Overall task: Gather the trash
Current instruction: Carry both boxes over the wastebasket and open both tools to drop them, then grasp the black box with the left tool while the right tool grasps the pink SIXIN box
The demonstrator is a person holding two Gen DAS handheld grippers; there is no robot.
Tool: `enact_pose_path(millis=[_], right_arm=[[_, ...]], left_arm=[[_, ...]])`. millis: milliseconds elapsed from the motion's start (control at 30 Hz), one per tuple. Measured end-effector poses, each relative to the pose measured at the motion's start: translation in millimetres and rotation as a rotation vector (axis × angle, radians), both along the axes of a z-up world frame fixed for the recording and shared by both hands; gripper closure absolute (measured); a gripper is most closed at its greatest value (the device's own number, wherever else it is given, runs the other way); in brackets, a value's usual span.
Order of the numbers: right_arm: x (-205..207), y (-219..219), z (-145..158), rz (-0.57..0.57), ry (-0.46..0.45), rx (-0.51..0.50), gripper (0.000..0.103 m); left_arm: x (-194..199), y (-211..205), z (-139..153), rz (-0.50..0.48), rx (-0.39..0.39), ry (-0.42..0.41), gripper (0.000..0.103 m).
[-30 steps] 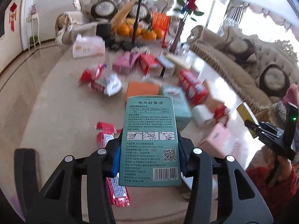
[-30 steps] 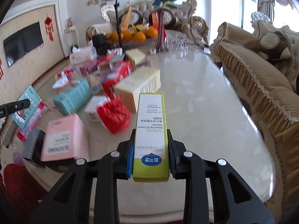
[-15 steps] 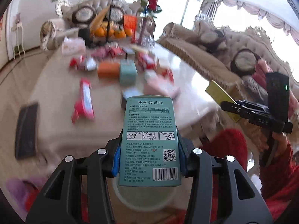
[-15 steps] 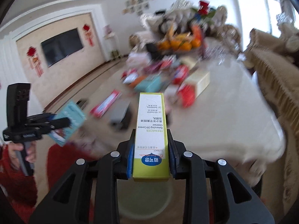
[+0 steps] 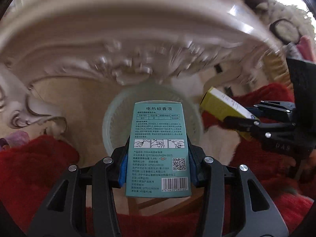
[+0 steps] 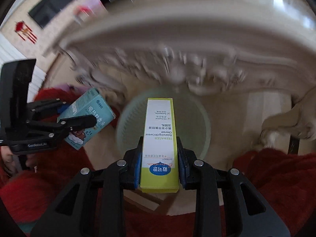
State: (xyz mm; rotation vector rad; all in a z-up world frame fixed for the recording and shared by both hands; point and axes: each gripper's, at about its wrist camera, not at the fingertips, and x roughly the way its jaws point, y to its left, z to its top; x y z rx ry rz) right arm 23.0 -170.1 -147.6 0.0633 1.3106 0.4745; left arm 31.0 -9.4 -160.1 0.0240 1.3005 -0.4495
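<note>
Fingers (image 5: 126, 165): left clamp teal box (image 5: 158, 148) "PISSA" | right clamp yellow-green box (image 6: 159, 144) "TEENAGER"

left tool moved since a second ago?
Yes. The left tool, shut on the teal box, has swung down from over the tabletop to aim at the pale bin under the table edge.

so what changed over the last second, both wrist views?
Both claws swung off the cluttered tabletop and tipped downward; they now hang over the pale wastebasket on the floor under the table's carved edge. Nothing was let go or picked up. Unchanged: left claw clamps the teal box, right claw clamps the yellow-green cleanser box, same hold on each.
</note>
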Motion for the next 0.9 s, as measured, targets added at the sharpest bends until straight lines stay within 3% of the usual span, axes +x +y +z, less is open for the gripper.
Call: enact_pose_path(millis=[200, 300, 333, 400, 433, 533, 733, 900], right_arm=[[12.7, 22.3, -61.0, 0.027, 0.121, -0.057, 0.075], [17.4, 22.3, -73.2, 0.019, 0.142, -0.052, 0.073], [18.2, 22.9, -74.0, 0.016, 0.143, -0.053, 0.070], [19.9, 19.5, -72.7, -0.013, 0.126, -0.098, 0.033], [19.7, 17.0, -71.6, -0.030, 0.113, -0.105, 0.030], [19.6, 10.7, -69.5, -0.067, 0.127, -0.090, 0.029], [22.5, -0.9, -81.0, -0.122, 0.149, -0.104, 0.029], [15.5, -6.8, -67.0, -0.147, 0.097, -0.123, 0.029]], left_arm=[[12.3, -20.1, -65.8, -0.019, 0.035, 0.133, 0.056], [19.0, -22.1, -89.3, 0.007, 0.103, 0.174, 0.053], [20.4, -19.7, -97.5, 0.024, 0.107, 0.205, 0.033], [21.8, -14.4, -106.7, 0.054, 0.105, 0.242, 0.015], [23.2, -10.5, -110.3, 0.073, 0.085, 0.257, 0.009], [22.5, -2.0, -115.3, 0.098, 0.035, 0.286, 0.007], [16.2, -15.6, -119.7, 0.023, 0.028, 0.291, 0.007], [12.5, -14.3, -105.7, 0.029, 0.036, 0.214, 0.007]])
